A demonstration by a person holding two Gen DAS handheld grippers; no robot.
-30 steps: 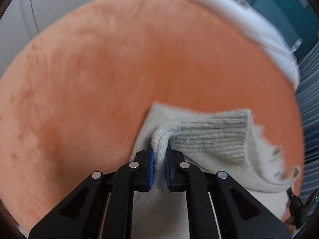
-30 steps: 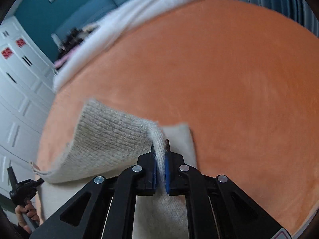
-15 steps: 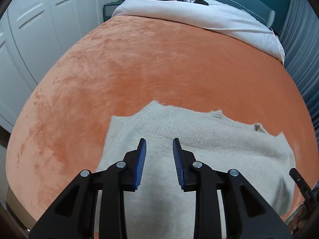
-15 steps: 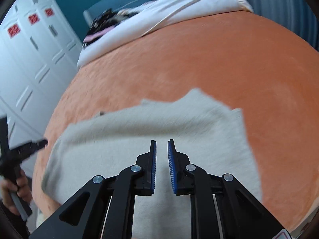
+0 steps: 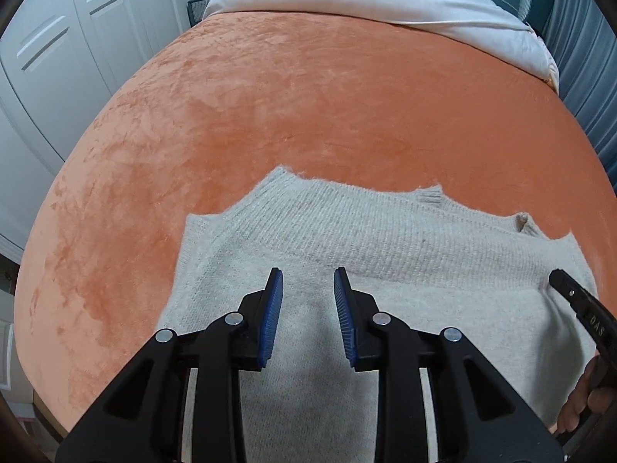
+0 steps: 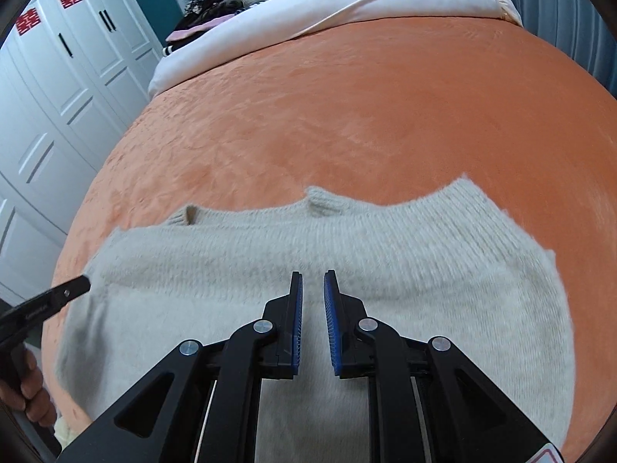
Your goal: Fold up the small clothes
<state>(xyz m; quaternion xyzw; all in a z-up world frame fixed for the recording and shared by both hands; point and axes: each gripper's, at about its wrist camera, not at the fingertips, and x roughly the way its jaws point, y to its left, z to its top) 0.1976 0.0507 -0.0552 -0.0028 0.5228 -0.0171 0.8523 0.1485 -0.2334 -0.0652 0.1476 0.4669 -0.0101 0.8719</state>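
So both grippers are off the sweater [image 5: 385, 254] right now. The left gripper [image 5: 307, 301] has its jaws parted with nothing between them, and the right gripper [image 6: 313, 297] is the same, only a narrower gap, no knit caught in it. Both sets of jaws have just been opening, which fits a letting-go after laying the fold down.

The sweater itself lies flat on the orange blanket [image 5: 308, 96], near the edge of the bed closest to me, with a folded-over layer across its far part and two ribbed cuffs poking out along the far edge. I'd say that's the sleeves tucked under the flap, but I can't see inside.

I'm hovering above the cloth on purpose, so nothing gets dragged. Each wrist view catches the other gripper's tip at the garment's side. It looks roughly half folded to me; next fold probably needs fresh grips on the near hem.
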